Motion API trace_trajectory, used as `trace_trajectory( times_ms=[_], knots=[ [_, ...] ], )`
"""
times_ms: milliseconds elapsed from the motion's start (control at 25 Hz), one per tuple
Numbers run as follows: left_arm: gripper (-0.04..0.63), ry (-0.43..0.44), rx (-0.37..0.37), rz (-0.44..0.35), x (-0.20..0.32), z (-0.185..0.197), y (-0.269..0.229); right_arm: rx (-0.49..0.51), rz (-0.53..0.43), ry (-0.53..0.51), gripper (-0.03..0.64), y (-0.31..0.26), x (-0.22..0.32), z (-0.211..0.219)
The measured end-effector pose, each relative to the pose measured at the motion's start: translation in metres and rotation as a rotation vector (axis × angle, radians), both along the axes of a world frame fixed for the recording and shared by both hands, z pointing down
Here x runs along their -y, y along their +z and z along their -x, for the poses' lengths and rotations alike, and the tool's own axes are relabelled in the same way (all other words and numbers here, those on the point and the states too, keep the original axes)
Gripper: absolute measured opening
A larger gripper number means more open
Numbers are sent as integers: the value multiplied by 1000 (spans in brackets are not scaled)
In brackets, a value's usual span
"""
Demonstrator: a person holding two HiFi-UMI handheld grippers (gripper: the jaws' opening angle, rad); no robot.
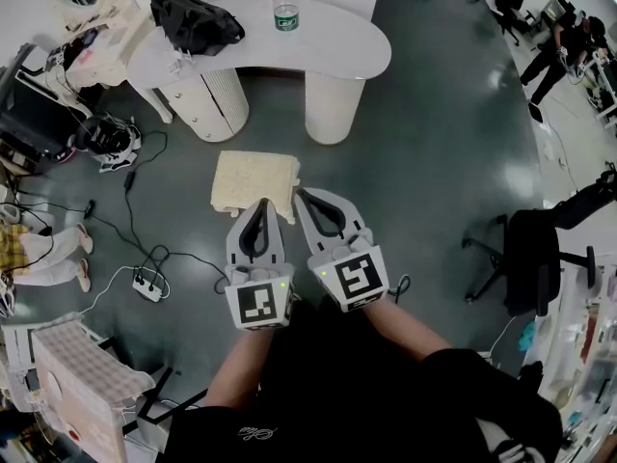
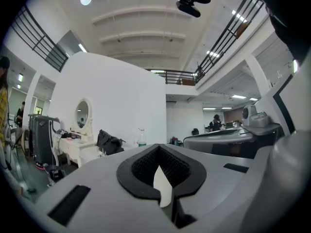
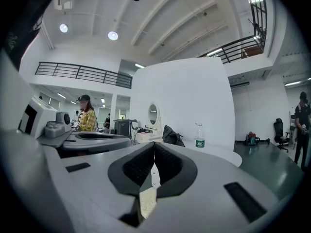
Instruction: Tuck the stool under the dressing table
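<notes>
The stool (image 1: 253, 181) is a low seat with a square cream cushion, standing on the dark floor in front of the white kidney-shaped dressing table (image 1: 318, 54). It is outside the table's leg gap. My left gripper (image 1: 260, 204) and right gripper (image 1: 299, 194) are held side by side, level, with their tips over the stool's near edge. Whether they touch the cushion I cannot tell. Both are shut with nothing between the jaws. In the left gripper view the left gripper (image 2: 158, 146) points toward the table; in the right gripper view the right gripper (image 3: 154, 143) does the same.
A black bag (image 1: 193, 19) and a water bottle (image 1: 285, 13) stand on the table top. Two rounded pedestals (image 1: 333, 104) carry the table. A power strip (image 1: 147, 284) and cables lie on the floor at left. A black office chair (image 1: 535, 249) stands at right.
</notes>
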State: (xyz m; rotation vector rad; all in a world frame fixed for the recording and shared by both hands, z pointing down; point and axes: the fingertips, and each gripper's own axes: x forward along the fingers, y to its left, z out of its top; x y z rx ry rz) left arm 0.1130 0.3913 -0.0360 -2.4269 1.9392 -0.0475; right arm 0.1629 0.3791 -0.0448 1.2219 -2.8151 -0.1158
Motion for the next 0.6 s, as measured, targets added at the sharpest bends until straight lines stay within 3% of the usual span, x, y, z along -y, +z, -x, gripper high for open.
trace_trajectory(
  times_ms=[160,400,600],
  knots=[
    [3,-6,-29,30,-6,12,12,3,71,6,6,14,-6,10],
    [3,-7,-53,60,-9,35,23,-61,79,-3,6,30,-13,41],
    [3,35,2,110,-14,58,41,-63,140,28,6,44,-17,66]
  ],
)
